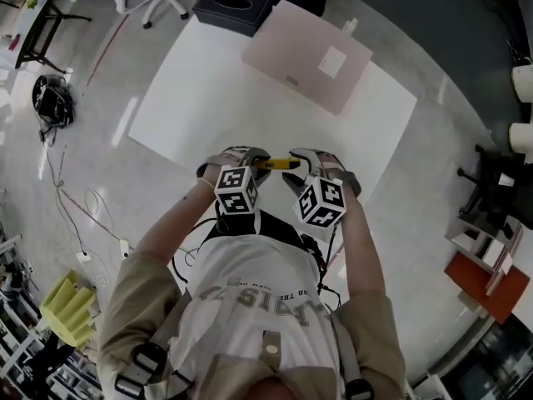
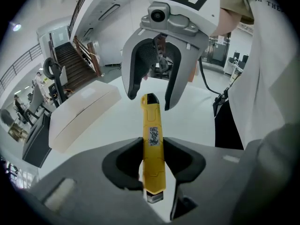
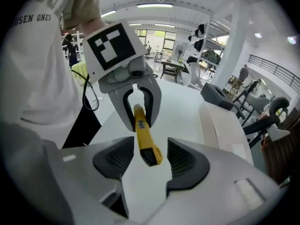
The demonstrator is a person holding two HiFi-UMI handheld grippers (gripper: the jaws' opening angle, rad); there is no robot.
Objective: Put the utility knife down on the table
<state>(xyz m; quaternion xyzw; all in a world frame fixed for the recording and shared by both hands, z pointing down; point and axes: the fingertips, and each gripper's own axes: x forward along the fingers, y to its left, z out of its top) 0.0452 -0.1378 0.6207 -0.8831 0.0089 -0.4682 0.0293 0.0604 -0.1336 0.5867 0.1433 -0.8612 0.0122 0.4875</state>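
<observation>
Knife [image 2: 153,125] runs lengthwise from left hand-held gripper [image 2: 153,159], clamped on 1 end, into right hand-held gripper [image 3: 150,156], whose parted jaws don't touch it; desk [image 1: 208,98] lies below both.

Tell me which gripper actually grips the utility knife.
The left gripper: its fingers clamp the utility knife; on the right gripper, the fingers stand apart around its end.

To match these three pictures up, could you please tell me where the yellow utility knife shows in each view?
Head view: utility knife just below centre, lying crosswise.
Left gripper view: centre, upright, clamped between the jaws.
Right gripper view: centre, its dark end between open jaws.
Shared landmark: the flat box, top in the head view, left in the left gripper view, right in the right gripper view.
</observation>
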